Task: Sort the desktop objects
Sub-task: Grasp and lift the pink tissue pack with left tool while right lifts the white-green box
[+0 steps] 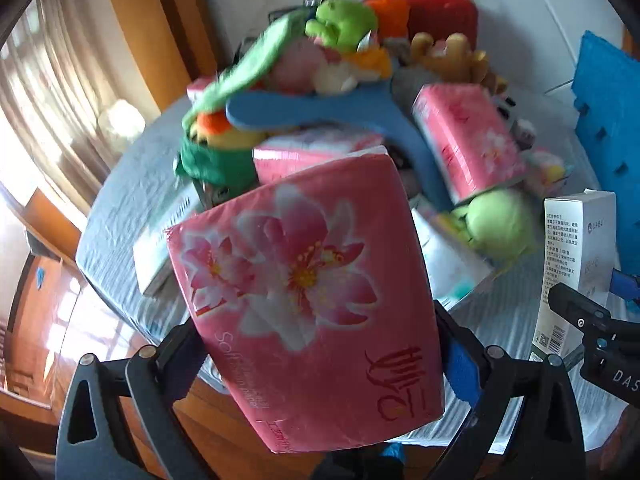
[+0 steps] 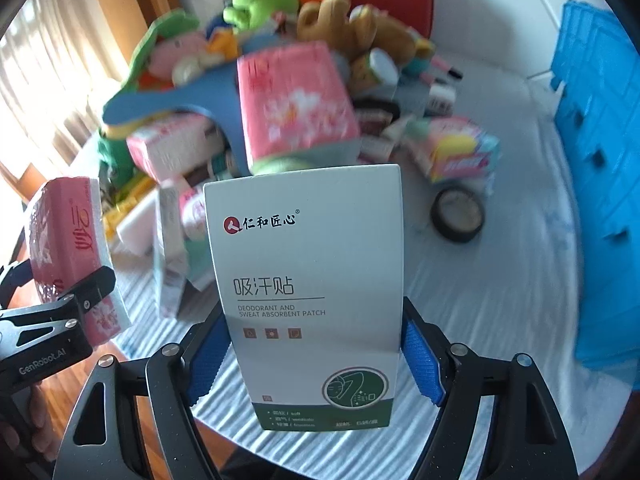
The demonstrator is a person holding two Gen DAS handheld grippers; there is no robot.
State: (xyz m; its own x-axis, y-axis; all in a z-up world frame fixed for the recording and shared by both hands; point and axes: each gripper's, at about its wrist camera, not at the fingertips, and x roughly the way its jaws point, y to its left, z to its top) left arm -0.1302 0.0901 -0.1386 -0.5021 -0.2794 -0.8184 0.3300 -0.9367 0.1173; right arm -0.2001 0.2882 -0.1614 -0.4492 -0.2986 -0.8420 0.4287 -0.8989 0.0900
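My left gripper (image 1: pixel 320 352) is shut on a pink tissue pack (image 1: pixel 304 280) printed with flowers, held tilted above the table's near edge. The same pack (image 2: pixel 64 240) and gripper (image 2: pixel 60 312) show at the left of the right wrist view. My right gripper (image 2: pixel 314 356) is shut on an upright white and green box (image 2: pixel 308 280) of deodorant patches, its blue pads (image 2: pixel 420 356) against both sides. That box (image 1: pixel 576 264) stands at the right edge of the left wrist view.
A heap of plush toys (image 2: pixel 260 4), more pink tissue packs (image 2: pixel 296 104), small boxes and a blue foam piece (image 1: pixel 320 112) fills the round cloth-covered table (image 2: pixel 520 240). A black tape roll (image 2: pixel 458 214) lies right of the heap. A blue crate (image 2: pixel 600 160) stands at right, a red case (image 1: pixel 436 4) behind.
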